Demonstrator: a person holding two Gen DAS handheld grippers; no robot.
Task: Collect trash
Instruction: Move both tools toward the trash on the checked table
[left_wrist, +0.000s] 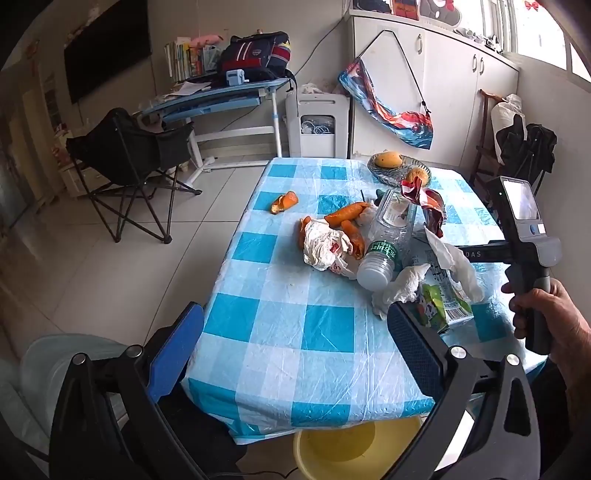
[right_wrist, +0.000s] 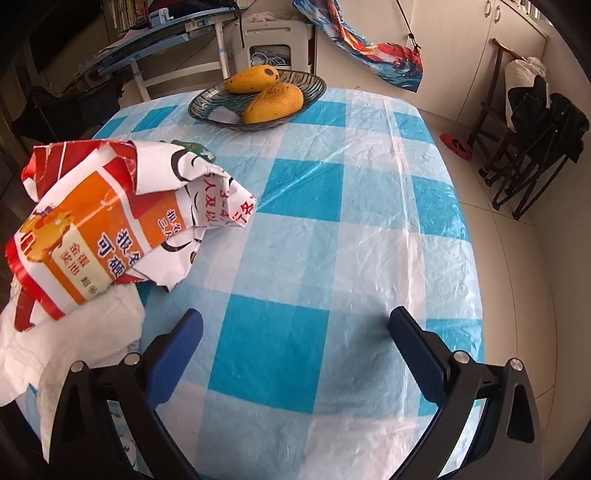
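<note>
Trash lies in a heap on the blue-checked table: a clear plastic bottle on its side, orange peels, a crumpled white wrapper, white tissues, a green drink carton and a red wrapper. One peel lies apart at the left. My left gripper is open and empty above the table's near edge. My right gripper is open and empty over bare cloth, right of a crumpled orange-and-red paper and a white tissue.
A yellow basin stands on the floor under the table's near edge. A glass dish with two mangoes sits at the far end. A folding chair and a desk stand at the left, and dark chairs at the right.
</note>
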